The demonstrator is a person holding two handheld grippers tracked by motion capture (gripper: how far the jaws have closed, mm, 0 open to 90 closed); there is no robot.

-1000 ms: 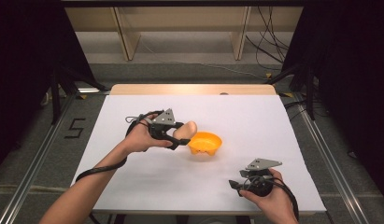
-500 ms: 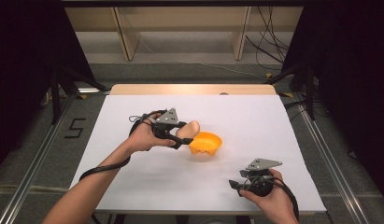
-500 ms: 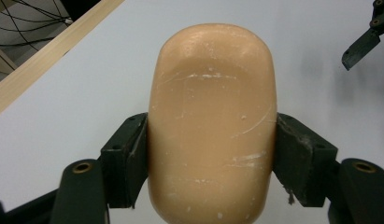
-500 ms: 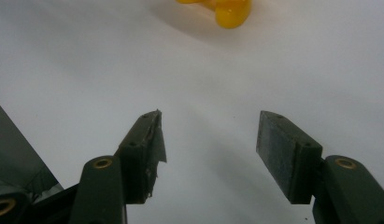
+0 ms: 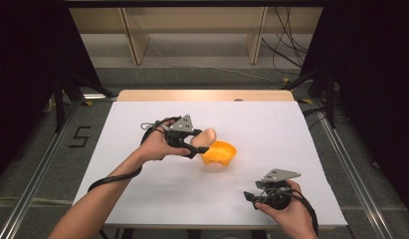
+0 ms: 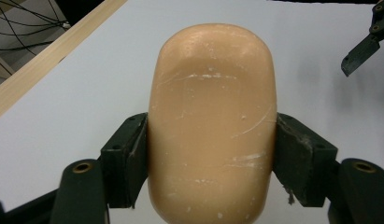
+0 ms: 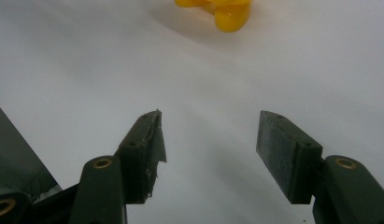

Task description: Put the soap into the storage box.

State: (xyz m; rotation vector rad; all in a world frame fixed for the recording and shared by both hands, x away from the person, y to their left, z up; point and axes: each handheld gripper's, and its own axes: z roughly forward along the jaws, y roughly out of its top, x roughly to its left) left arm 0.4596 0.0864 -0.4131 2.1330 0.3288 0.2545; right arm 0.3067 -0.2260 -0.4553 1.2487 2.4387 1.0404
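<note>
A tan, rounded oblong piece [image 6: 212, 121] like a bread roll is clamped between the two black jaws of my left gripper [image 5: 199, 143], above the white table just left of an orange bowl [image 5: 219, 152]. The same tan piece [image 5: 204, 137] pokes out toward the bowl in the high view. The bowl [image 7: 217, 11] is a shallow orange dish with lobed feet. My right gripper [image 5: 250, 196] rests near the table's front right edge, held in a hand, its jaws open with nothing between them [image 7: 208, 154].
The white table [image 5: 291, 134] has a wooden strip [image 5: 207, 95] along its far edge. A jaw of the other gripper [image 6: 365, 44] shows at the top right of the left gripper view. Dark curtains, shelves and cables lie beyond.
My left gripper with the tan piece has shifted slightly right, toward the orange bowl. The right gripper has stayed where it was.
</note>
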